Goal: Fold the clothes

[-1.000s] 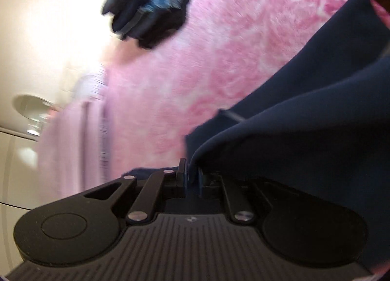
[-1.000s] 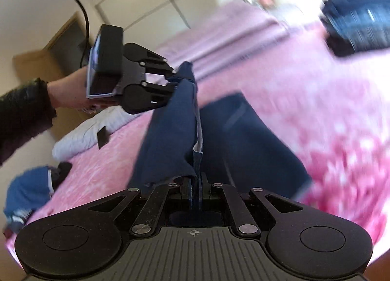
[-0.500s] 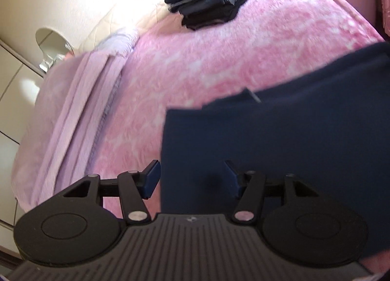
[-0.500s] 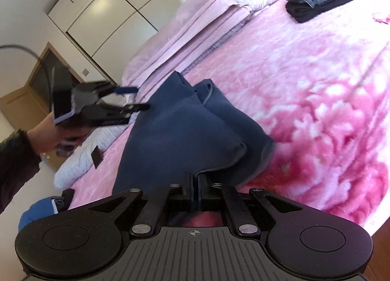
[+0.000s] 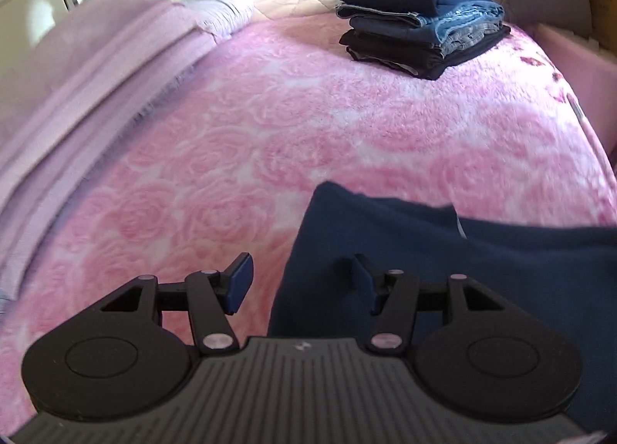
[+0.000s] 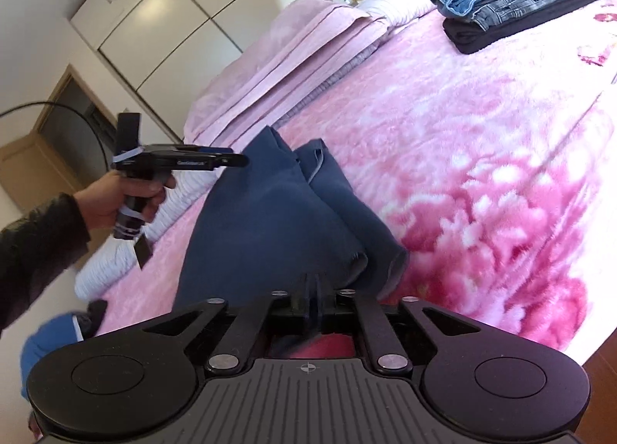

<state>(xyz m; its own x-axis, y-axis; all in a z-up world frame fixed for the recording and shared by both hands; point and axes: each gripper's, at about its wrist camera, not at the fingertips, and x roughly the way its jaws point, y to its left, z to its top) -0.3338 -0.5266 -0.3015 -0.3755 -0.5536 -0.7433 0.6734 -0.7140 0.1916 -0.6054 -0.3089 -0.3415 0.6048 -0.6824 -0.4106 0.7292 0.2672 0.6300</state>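
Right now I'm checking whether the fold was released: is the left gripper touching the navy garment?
Apart. The left wrist view shows the left gripper open with nothing pinched; the right wrist view shows it raised clear of the navy garment.

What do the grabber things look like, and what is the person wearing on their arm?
Each gripper is black plastic with a ribbed grey top, two round discs at the sides and silver screws on its finger links. The left gripper has dark blue pads on its fingertips. The right gripper looks the same. A thin black cable loops behind the left one. The person's sleeve is black.
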